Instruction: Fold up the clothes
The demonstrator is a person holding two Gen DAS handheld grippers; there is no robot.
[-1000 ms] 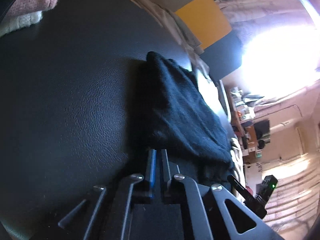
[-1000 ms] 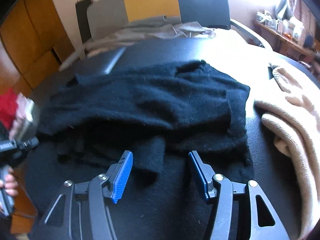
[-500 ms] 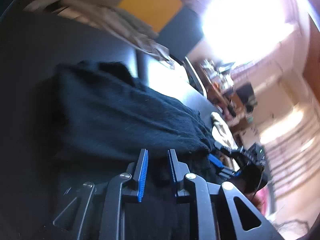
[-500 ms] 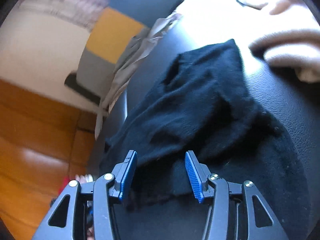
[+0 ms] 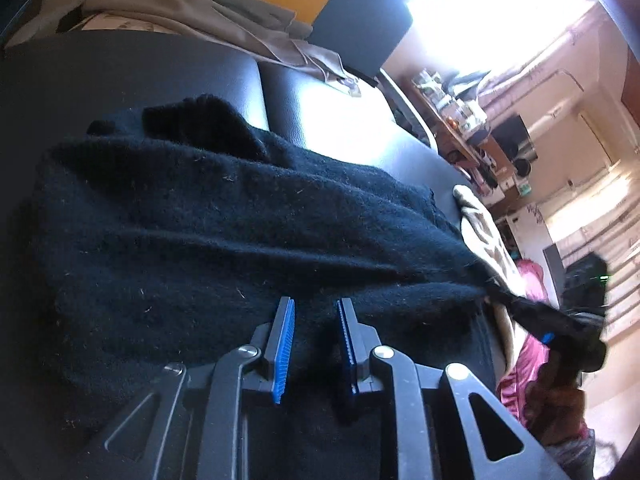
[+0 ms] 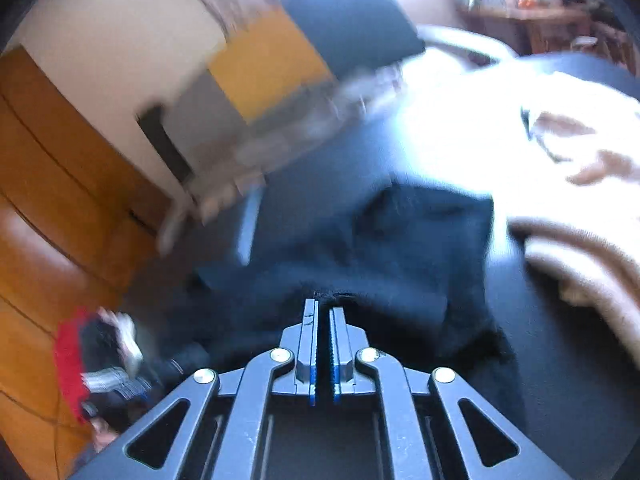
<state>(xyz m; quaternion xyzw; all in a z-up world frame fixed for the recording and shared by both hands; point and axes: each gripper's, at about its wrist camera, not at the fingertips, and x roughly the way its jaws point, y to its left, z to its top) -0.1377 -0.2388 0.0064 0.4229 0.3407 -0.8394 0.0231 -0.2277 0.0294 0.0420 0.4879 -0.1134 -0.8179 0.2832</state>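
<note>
The black sweater (image 5: 224, 232) lay bunched on the dark leather seat (image 5: 128, 72), the right gripper (image 6: 323, 312) pinched onto its edge, the left gripper (image 5: 314, 312) parted just over its near fold.

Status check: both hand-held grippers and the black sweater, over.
Left hand-held gripper open at black sweater. Right hand-held gripper shut on its edge, view blurred. Beige garment alongside, not blocking.

Below me, a black leather cushion (image 5: 280, 92) carries a rumpled black sweater (image 5: 224, 224), a beige sweater (image 6: 580, 248) beside it, and grey cloth (image 5: 224, 20) behind.
</note>
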